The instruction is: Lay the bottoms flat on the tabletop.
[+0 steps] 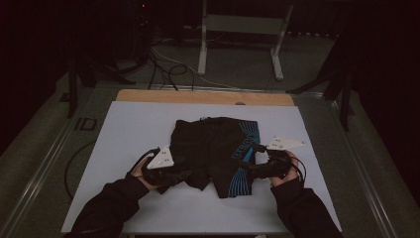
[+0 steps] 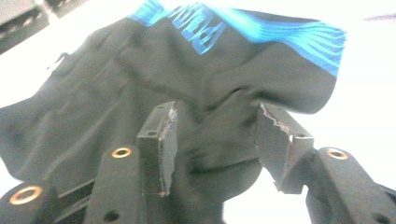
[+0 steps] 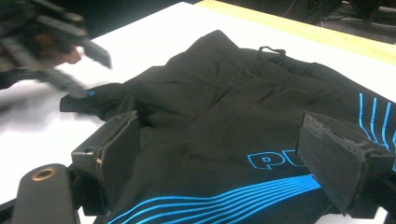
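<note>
Shorts (image 1: 218, 148), black with blue stripes and blue lettering on one leg, lie spread on the white table (image 1: 129, 129), roughly at its middle and nearer the person's edge. In the high view the left gripper (image 1: 184, 174) sits at the garment's left lower edge, and the right gripper (image 1: 250, 168) at the blue-striped leg on the right; each is carried by a hand in a dark sleeve.

In the left gripper view the jaws stand partly apart, with a gap between the two pads. A crumpled fold of black cloth (image 2: 219, 140) lies in that gap, close to both pads, but neither pad presses on it, and white table shows beside the right pad. The blue-striped leg hem (image 2: 308, 42) lies far beyond the jaws.

In the right gripper view the jaws stand wide. The striped leg (image 3: 219, 196) passes between and below them, with the blue lettering just inside the right pad. Cloth lies against the left pad's inner face; whether the right pad touches it cannot be told. The drawstring loop (image 3: 273, 49) lies at the waistband, well beyond.
</note>
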{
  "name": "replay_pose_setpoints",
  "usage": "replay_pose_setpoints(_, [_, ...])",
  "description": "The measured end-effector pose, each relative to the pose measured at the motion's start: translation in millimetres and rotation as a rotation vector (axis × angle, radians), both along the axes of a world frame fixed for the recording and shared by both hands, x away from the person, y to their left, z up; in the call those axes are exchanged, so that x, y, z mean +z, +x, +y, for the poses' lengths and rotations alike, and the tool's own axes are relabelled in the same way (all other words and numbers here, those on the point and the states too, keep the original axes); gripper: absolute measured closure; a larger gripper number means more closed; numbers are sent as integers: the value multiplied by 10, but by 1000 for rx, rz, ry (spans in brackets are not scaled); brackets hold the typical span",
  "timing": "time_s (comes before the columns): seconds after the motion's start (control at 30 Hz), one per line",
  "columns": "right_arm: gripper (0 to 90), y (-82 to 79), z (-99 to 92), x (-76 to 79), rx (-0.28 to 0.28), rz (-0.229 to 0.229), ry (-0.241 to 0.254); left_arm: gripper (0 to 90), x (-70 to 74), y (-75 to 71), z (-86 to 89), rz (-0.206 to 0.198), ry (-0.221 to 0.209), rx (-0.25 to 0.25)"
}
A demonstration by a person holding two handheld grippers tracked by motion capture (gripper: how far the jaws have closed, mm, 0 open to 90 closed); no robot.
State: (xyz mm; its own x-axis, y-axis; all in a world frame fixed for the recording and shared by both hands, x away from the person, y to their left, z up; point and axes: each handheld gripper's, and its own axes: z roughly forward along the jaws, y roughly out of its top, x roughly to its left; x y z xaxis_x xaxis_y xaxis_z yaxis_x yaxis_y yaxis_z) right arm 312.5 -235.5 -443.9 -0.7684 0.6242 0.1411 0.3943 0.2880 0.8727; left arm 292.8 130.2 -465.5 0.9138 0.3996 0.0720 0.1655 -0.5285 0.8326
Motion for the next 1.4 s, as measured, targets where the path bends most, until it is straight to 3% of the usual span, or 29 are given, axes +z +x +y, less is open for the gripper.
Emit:
replay_pose_setpoints(0.07, [139,-4,-2,1,-1,1,-1,526,11,-105,-95,-14,20,-46])
replay_pose_setpoints(0.1, [139,-4,-2,1,-1,1,-1,526,11,-105,-95,-14,20,-46])
replay_pose_setpoints(0.13, [139,-5,-2,-2,0,0,-1,526,-44,-157,-200,-16,60,-80])
replay_pose_setpoints(0.27, [138,-2,14,-22,6,6,-8,525,-241,-94,-285,-3,159,-77])
replay_pose_setpoints(0.3, [138,-2,14,-22,6,6,-8,526,-241,-94,-285,-3,159,-77])
replay_pose_setpoints(0.33, [139,-1,16,-24,6,5,-11,526,-329,-23,-299,34,167,-56])
replay_pose_setpoints(0.4, [139,11,13,-37,3,14,-7,566,-379,35,-331,65,167,-32])
replay_pose_setpoints(0.53, [139,14,24,-47,5,17,-12,679,-479,124,-389,106,221,-2])
replay_pose_setpoints(0.6, [139,12,26,-48,7,14,-16,700,-505,108,-399,104,210,0])
replay_pose_setpoints(0.77, [138,13,16,-49,5,16,-15,827,-493,69,-413,83,237,-11])
replay_pose_setpoints(0.87, [139,11,8,-44,2,14,-17,848,-446,44,-406,97,208,-21])
replay_pose_setpoints(0.93, [139,9,-2,-37,1,12,-14,849,-383,4,-396,86,197,-24])
replay_pose_setpoints(1.13, [138,11,-20,-27,-5,10,-9,846,-107,-217,-388,57,103,-67])
replay_pose_setpoints(1.3, [138,1,-6,-14,-2,5,-9,845,-5,-415,-468,40,80,-124])
replay_pose_setpoints(1.4, [138,-7,3,-12,0,8,-11,841,7,-481,-520,51,72,-162])
